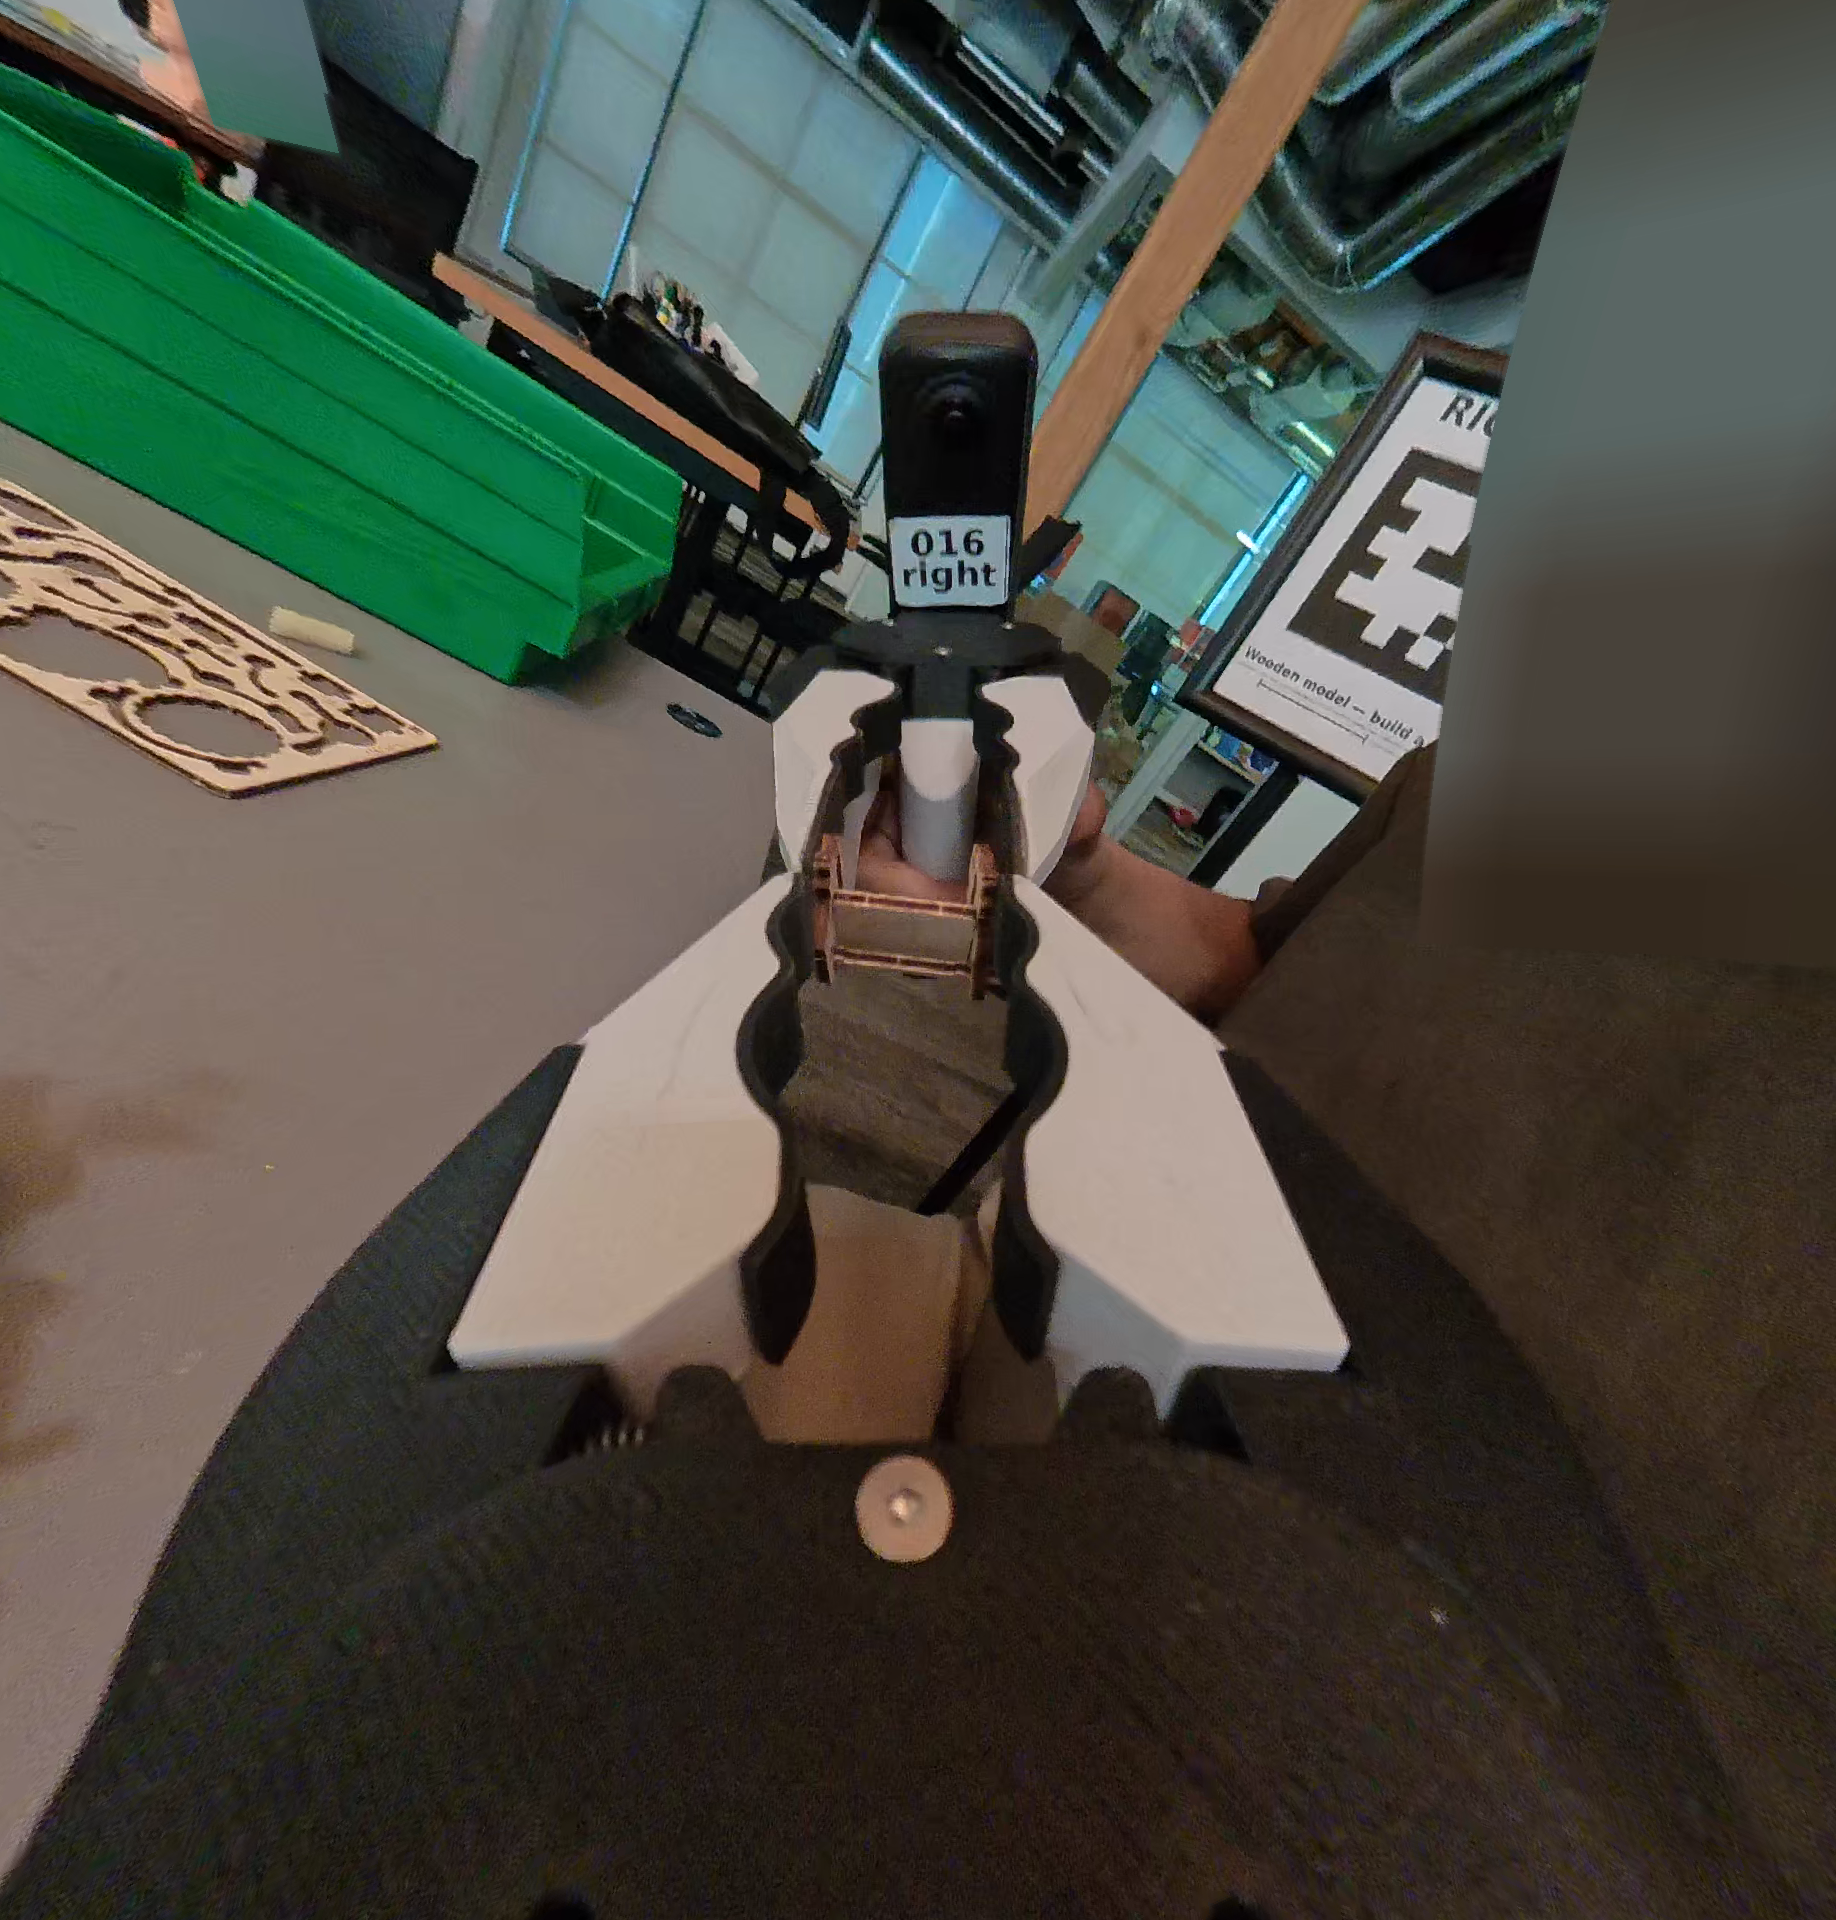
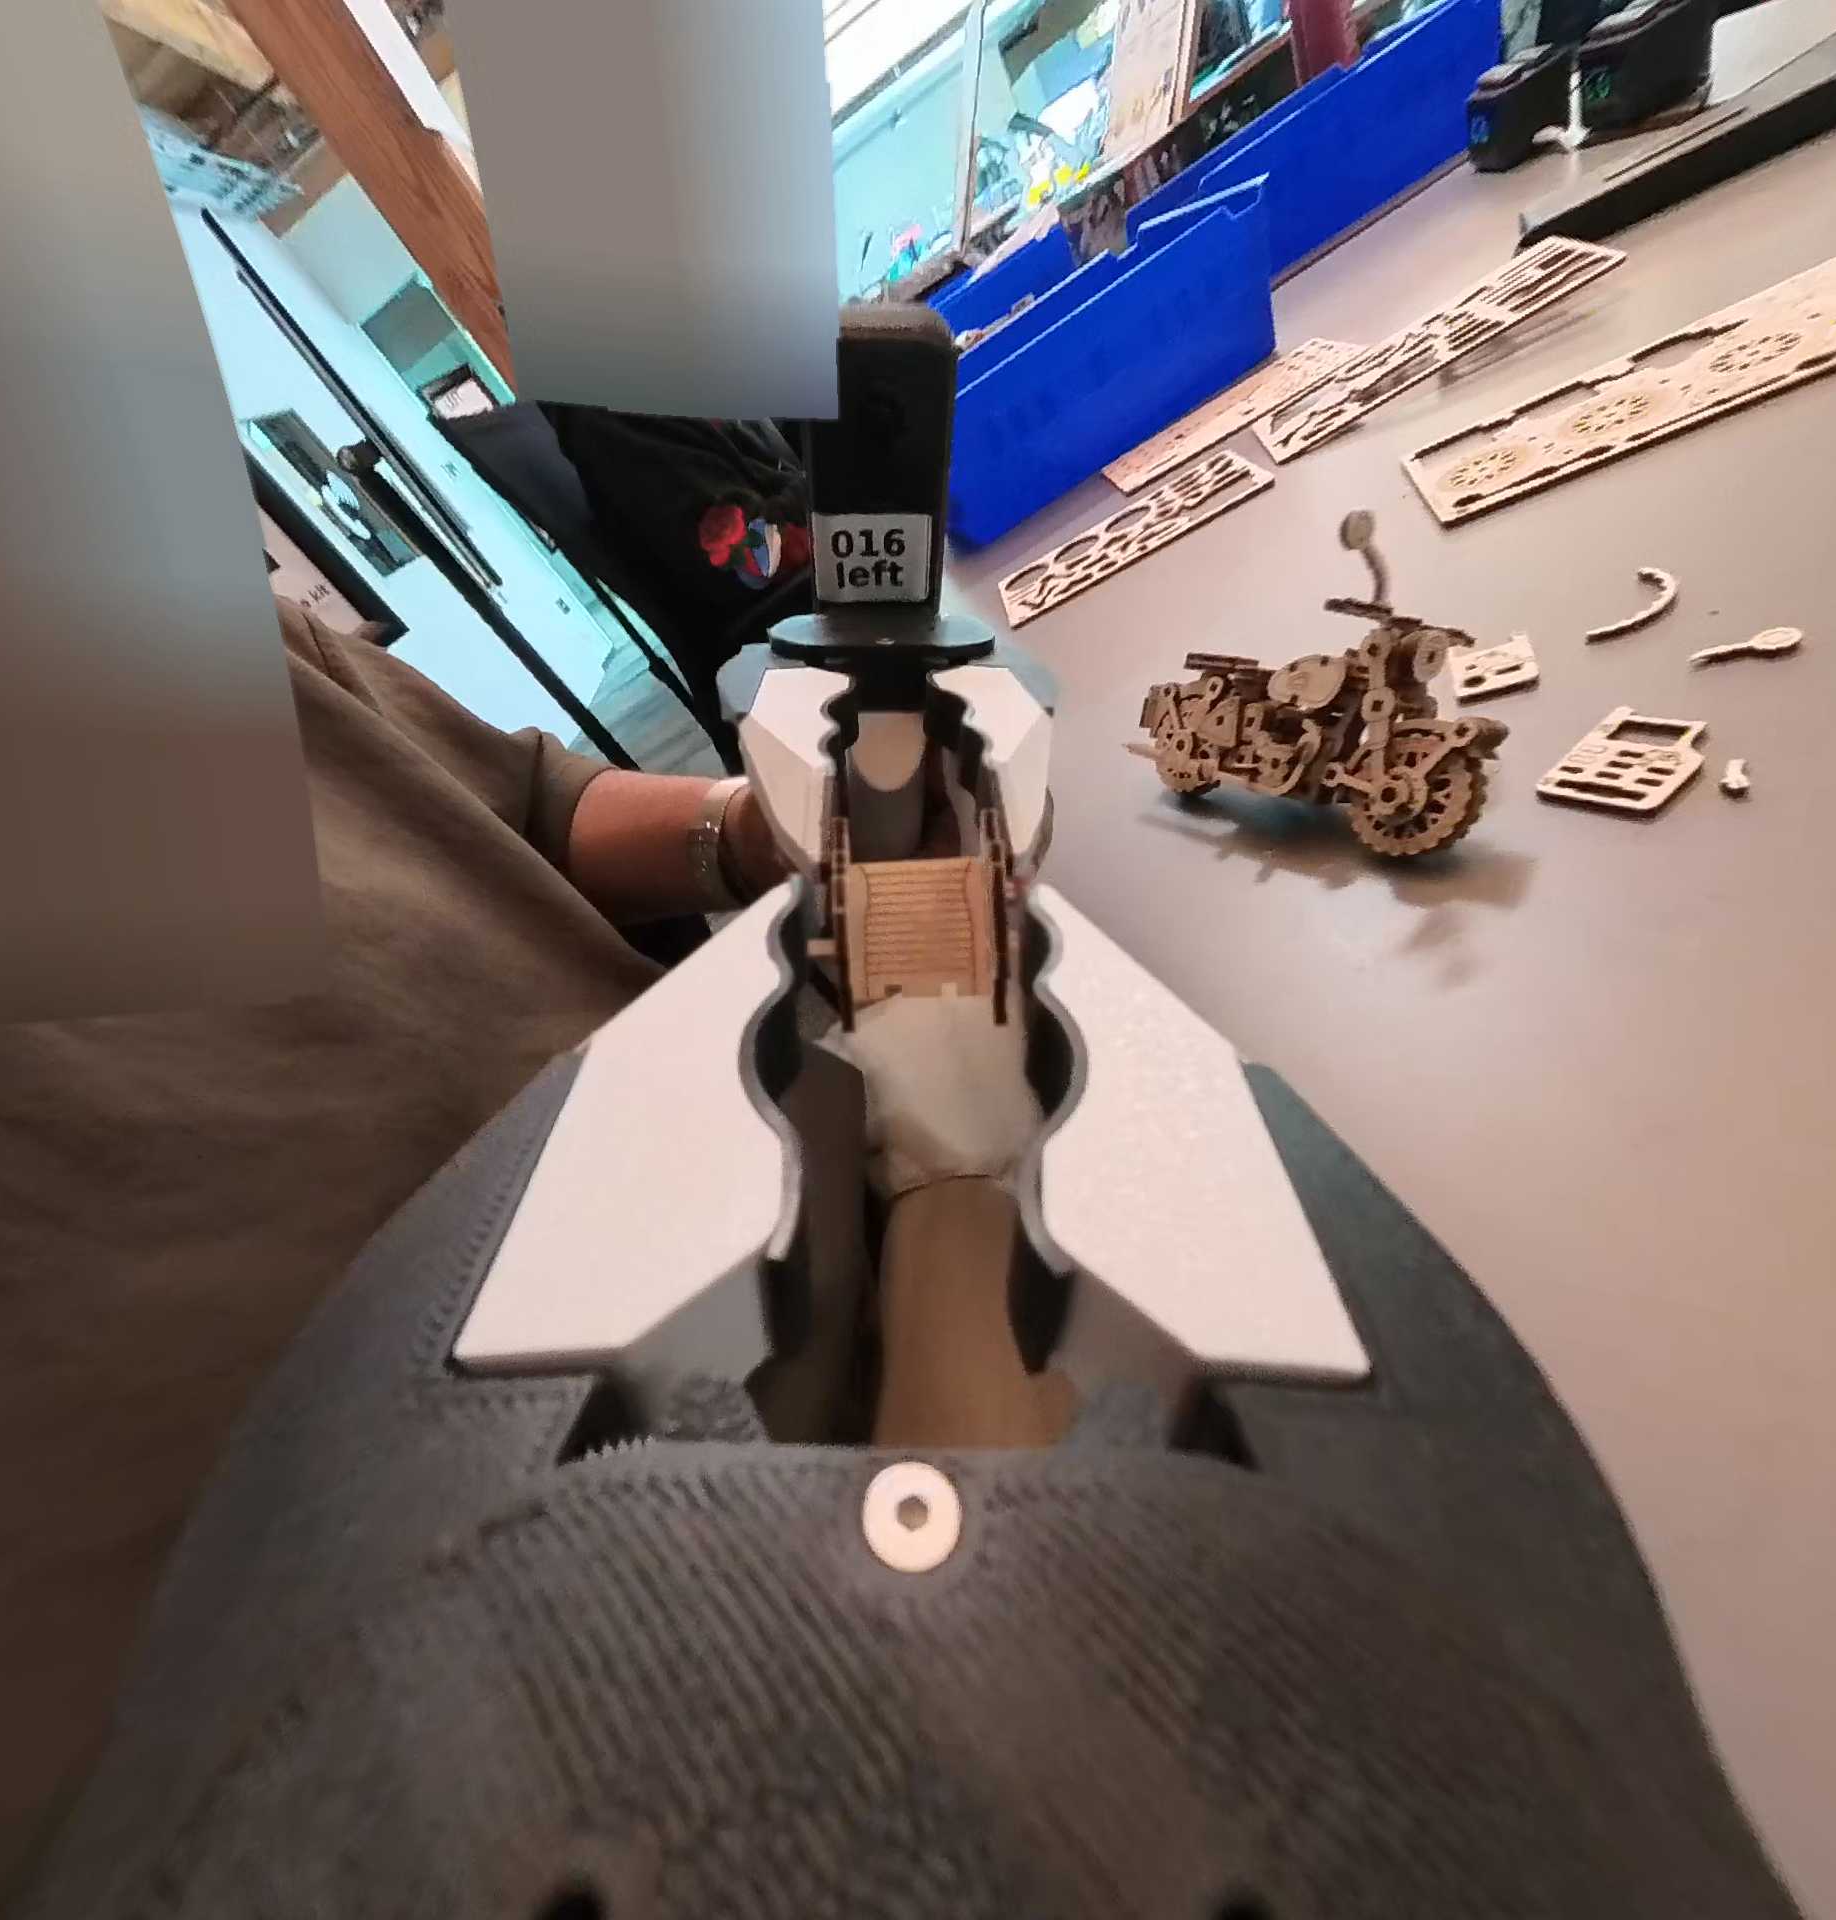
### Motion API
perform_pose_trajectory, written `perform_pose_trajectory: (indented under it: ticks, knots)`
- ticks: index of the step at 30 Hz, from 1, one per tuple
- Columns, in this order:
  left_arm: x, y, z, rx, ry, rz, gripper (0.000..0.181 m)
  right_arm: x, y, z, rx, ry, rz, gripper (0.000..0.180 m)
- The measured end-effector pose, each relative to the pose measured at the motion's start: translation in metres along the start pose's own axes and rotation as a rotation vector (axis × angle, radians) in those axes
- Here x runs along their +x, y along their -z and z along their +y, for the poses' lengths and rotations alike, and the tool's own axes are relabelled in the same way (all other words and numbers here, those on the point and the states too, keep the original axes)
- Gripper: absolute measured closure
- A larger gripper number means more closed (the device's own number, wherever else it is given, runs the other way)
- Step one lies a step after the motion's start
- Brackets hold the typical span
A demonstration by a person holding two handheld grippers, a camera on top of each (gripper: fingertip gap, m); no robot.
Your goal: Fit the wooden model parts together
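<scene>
Box (image 1: 906, 925) of wood sits between your two grippers, which face tip to tip; left gripper (image 1: 903, 940) and right gripper (image 2: 909, 935) both clamp it, its long axis lying across the fingers

The small pale laser-cut plywood box assembly (image 2: 916, 928) is showing matt, dark-edged surfaces. The brown wooden motorcycle model (image 2: 1319, 727) is looking matt. The grey tabletop (image 2: 1465, 1091) is giving a smooth, faint sheen. The green plastic bin (image 1: 270, 416) is appearing smooth.

Green bin (image 1: 301, 416), blue bins (image 2: 1111, 384), framed sign (image 1: 1381, 561).
</scene>
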State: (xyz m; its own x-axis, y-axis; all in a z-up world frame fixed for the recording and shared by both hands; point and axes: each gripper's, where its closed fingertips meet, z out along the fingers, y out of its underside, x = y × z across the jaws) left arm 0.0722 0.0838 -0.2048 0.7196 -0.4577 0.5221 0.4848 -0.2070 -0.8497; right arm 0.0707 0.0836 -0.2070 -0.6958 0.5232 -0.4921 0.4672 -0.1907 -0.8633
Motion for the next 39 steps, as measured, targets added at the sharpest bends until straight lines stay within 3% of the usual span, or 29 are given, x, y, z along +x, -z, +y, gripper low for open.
perform_pose_trajectory:
  ticks: [6, 12, 15, 18, 29, 32, 39]
  knots:
    - [-0.007, 0.012, -0.02, 0.126, 0.085, 0.013, 0.148, 0.005, 0.008, -0.012, 0.08, -0.017, 0.018, 0.133]
    - [-0.001, 0.007, -0.017, 0.119, 0.048, 0.022, 0.147, 0.001, 0.001, -0.011, 0.084, -0.002, 0.016, 0.126]
    - [0.005, 0.003, -0.014, 0.107, 0.001, 0.028, 0.147, -0.003, -0.002, -0.009, 0.075, 0.008, 0.01, 0.128]
    - [0.008, 0.0, -0.014, 0.106, -0.025, 0.033, 0.148, -0.005, -0.003, -0.007, 0.056, 0.033, 0.018, 0.144]
    - [0.005, -0.003, -0.013, 0.086, -0.028, 0.02, 0.147, -0.002, 0.0, -0.006, 0.042, 0.057, 0.037, 0.145]
    - [0.002, -0.002, -0.012, 0.074, -0.032, 0.016, 0.139, 0.0, 0.004, -0.01, 0.069, 0.05, 0.034, 0.145]
    - [-0.006, -0.001, 0.012, -0.133, -0.281, -0.092, 0.131, 0.007, 0.008, 0.012, -0.163, 0.337, 0.164, 0.144]
